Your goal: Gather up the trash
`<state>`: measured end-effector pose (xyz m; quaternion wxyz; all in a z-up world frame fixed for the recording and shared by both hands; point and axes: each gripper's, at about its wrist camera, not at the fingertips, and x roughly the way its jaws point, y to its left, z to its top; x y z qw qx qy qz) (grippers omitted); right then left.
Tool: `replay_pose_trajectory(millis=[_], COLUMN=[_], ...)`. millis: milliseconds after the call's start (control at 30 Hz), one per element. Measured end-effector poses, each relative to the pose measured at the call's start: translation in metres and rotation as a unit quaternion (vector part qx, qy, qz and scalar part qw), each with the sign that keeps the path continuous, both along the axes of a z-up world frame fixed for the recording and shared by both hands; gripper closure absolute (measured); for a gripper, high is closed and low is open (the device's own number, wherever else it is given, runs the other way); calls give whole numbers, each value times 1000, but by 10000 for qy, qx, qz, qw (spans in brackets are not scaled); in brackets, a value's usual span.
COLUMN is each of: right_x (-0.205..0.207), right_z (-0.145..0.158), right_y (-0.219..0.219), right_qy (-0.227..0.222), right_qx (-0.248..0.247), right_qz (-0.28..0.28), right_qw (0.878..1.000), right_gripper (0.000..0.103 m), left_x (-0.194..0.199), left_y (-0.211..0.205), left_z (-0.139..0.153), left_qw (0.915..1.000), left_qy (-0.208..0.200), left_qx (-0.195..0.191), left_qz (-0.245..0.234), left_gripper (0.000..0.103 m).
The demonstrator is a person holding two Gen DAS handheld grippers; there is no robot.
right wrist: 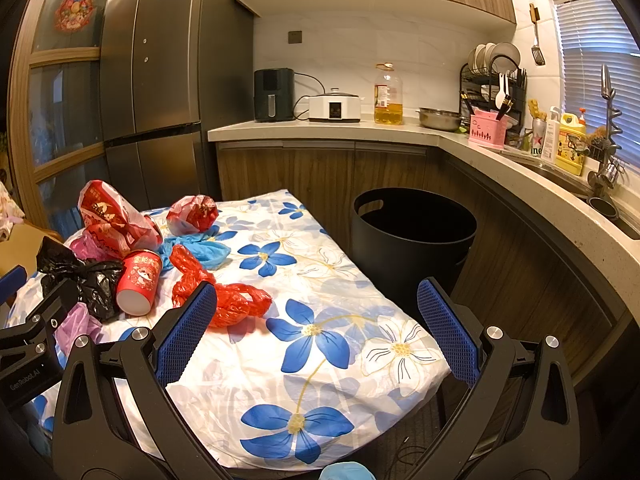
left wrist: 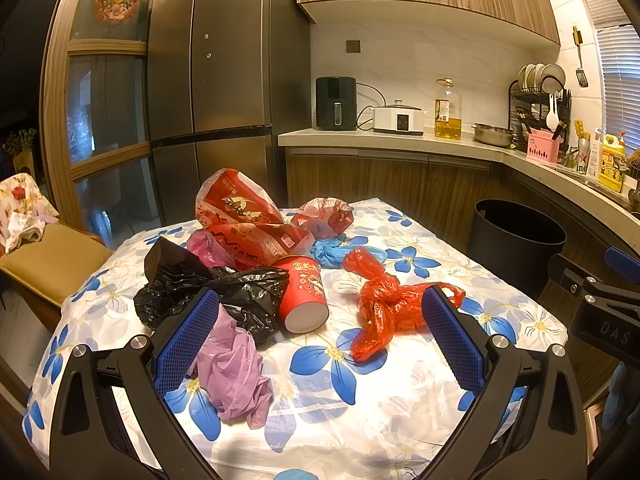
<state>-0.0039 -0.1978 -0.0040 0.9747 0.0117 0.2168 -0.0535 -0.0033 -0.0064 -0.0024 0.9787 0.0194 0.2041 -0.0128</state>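
Trash lies on the flowered tablecloth (left wrist: 360, 400): a knotted red plastic bag (left wrist: 384, 308), a tipped red paper cup (left wrist: 304, 294), a black bag (left wrist: 224, 292), a crumpled purple glove (left wrist: 236, 376), a blue glove (left wrist: 336, 252), a large red printed bag (left wrist: 244, 220) and a smaller red wrapper (left wrist: 324, 216). My left gripper (left wrist: 320, 320) hovers open above the table's near side, the cup and red bag ahead between its fingers. My right gripper (right wrist: 316, 312) is open over the table's right part, with the red bag (right wrist: 228, 300) by its left finger. A black bin (right wrist: 412, 236) stands beyond the table.
The black bin (left wrist: 516, 240) sits on the floor between the table and the wooden cabinets. A counter (right wrist: 328, 128) carries an air fryer, cooker, oil bottle, pan and dish rack. The fridge (left wrist: 224, 80) stands behind the table. A cushioned chair (left wrist: 52, 260) is at left.
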Motion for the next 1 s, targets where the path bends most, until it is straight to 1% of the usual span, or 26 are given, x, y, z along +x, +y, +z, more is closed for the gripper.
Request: replay_pose_trajectory(millis=[1000], right_x=[0], right_z=[-1], right_y=[0], right_qy=[0], right_qx=[8], right_qz=[-1], right_qw=[10000], right_gripper=[4], left_x=[-1], left_y=[-1], left_z=[-1], left_qw=[10000], left_qy=[9], left_qx=[-12], left_qz=[-1], left_gripper=[5])
